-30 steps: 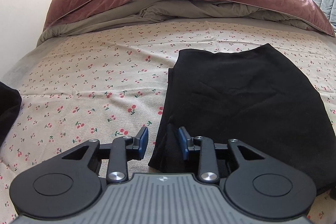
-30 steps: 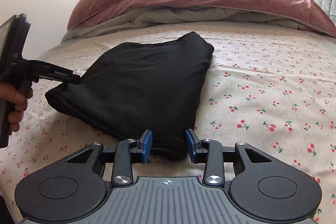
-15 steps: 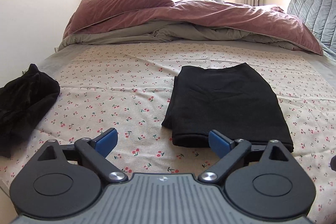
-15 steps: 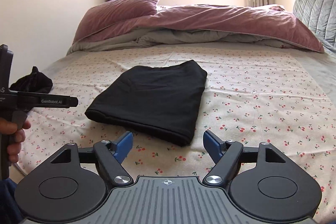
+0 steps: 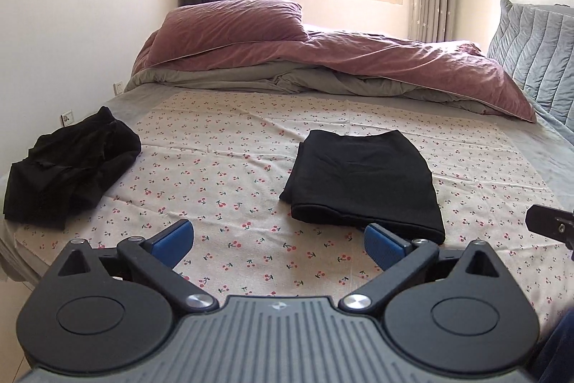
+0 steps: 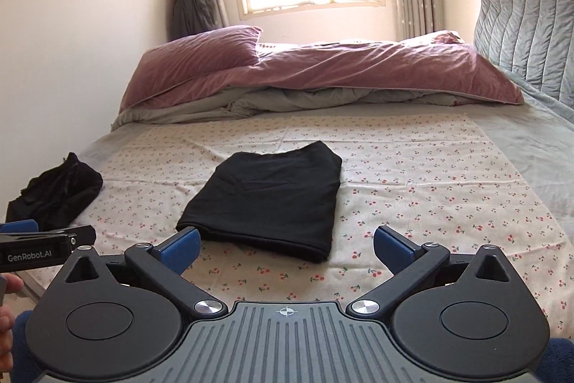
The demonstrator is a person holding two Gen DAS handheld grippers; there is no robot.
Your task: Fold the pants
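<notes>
right gripper cut off at edge; crumpled black garment unidentifiable.

L tool wide open; R tool jaws opening, empty.

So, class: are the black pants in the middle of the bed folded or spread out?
Folded: the black pants lie as a compact rectangle, with a doubled, rounded edge nearest the camera.

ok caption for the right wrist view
Right gripper opening, empty, above folded black pants on the cherry-print bed.
</notes>
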